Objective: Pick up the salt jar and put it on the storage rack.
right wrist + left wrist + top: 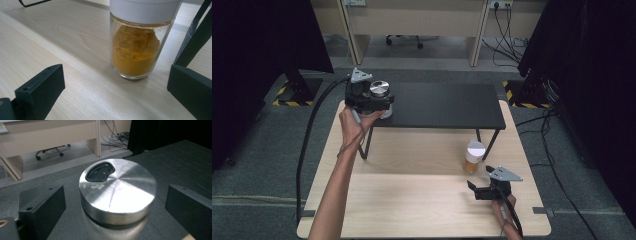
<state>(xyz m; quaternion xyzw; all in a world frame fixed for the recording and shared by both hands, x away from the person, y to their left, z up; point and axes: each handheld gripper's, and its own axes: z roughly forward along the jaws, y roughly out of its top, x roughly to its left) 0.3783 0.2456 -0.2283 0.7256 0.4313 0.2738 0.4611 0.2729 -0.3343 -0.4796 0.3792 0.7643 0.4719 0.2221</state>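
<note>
Your left gripper (384, 102) sits at the left end of the black shelf (447, 105), about 10 o'clock on the table (412, 200) in the high view. Its jaws are spread wide, and the steel-lidded jar (117, 195) stands between them on the shelf top. In the left gripper view there's a clear gap on both sides: one finger (42, 207) at 8 o'clock of the jar, the other at 4 o'clock, neither pad touching. The lid faces up, with a dark kidney-shaped opening at its 11 o'clock. The jar is upright and not gripped.

Your right gripper (477, 190) is low over the table at about 5 o'clock in the high view, jaws open, nothing between them. The spice jar (140, 45), with its white cap and orange powder, stands upright on the wood ahead of the fingers at about 12 to 1 o'clock in the right gripper view, apart from both pads. In the high view it's just beside the shelf's right front leg, at 11 o'clock of the right gripper.
</note>
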